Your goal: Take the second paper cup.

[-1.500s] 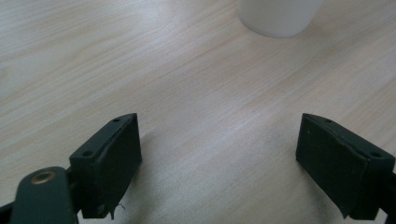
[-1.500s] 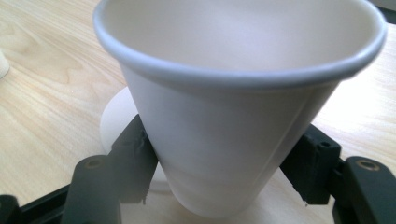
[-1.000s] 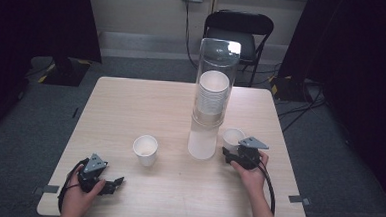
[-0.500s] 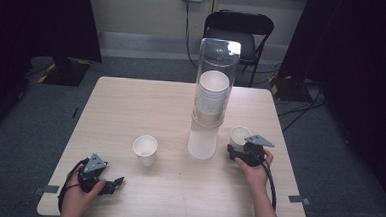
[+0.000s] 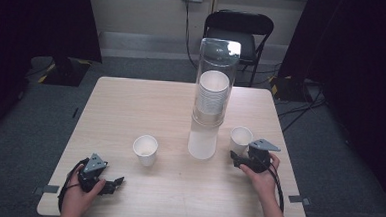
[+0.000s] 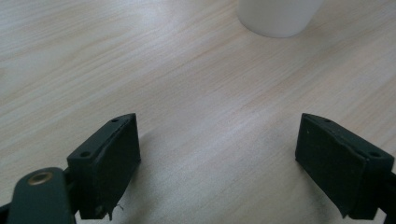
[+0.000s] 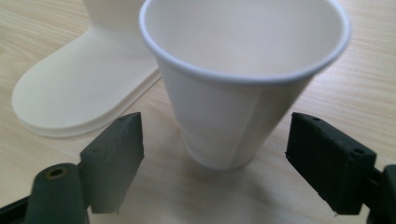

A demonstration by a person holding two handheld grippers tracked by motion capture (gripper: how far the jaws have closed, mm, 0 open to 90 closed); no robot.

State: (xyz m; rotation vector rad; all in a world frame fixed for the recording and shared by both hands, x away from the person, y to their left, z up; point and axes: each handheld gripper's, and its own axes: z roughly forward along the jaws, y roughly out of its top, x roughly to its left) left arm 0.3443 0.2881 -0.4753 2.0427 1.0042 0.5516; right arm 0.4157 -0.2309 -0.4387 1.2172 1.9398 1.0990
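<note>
The paper cup (image 7: 243,88) stands upright on the bench (image 5: 131,105), just right of the dispenser (image 5: 208,104). It sits between the right tongs (image 7: 212,158), just released, pads clear. The left tongs (image 6: 219,158) idle, spread.

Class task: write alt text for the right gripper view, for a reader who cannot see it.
A white paper cup stands upright on the wooden table between the right gripper's two open black jaws, which do not touch it. Behind it at left lies the cream base of the cup dispenser.
</note>
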